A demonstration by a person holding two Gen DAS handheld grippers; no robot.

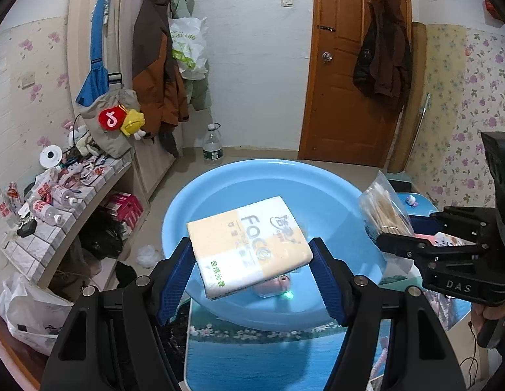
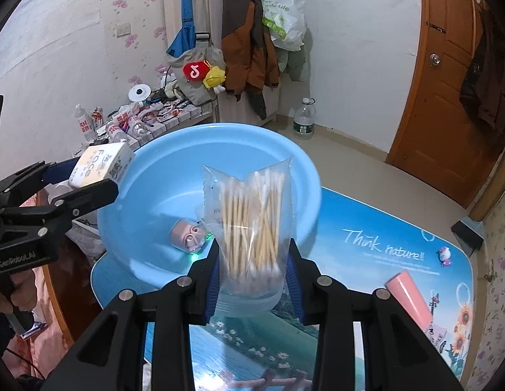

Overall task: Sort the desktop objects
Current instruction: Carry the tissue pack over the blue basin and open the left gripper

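Left gripper (image 1: 252, 280) fingers clamped on tissue pack (image 1: 249, 244), right gripper (image 2: 252, 280) fingers clamped on cotton-swab bag (image 2: 249, 215), both above blue basin (image 2: 148, 169). Recommended: lower inside rim, clear of pink toy (image 2: 187, 233), then release.

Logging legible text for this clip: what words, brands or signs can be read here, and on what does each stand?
"Face": tissue pack held in the left gripper.
"DAS": right gripper body, left wrist view.
"GenRobot.AI": left gripper body, right wrist view.
"Think nature!!": table mat.
TikTok note logo: red plush.
Unreadable: Chinese print on the tissue pack, cotton swab bag, bottle labels, white bag.
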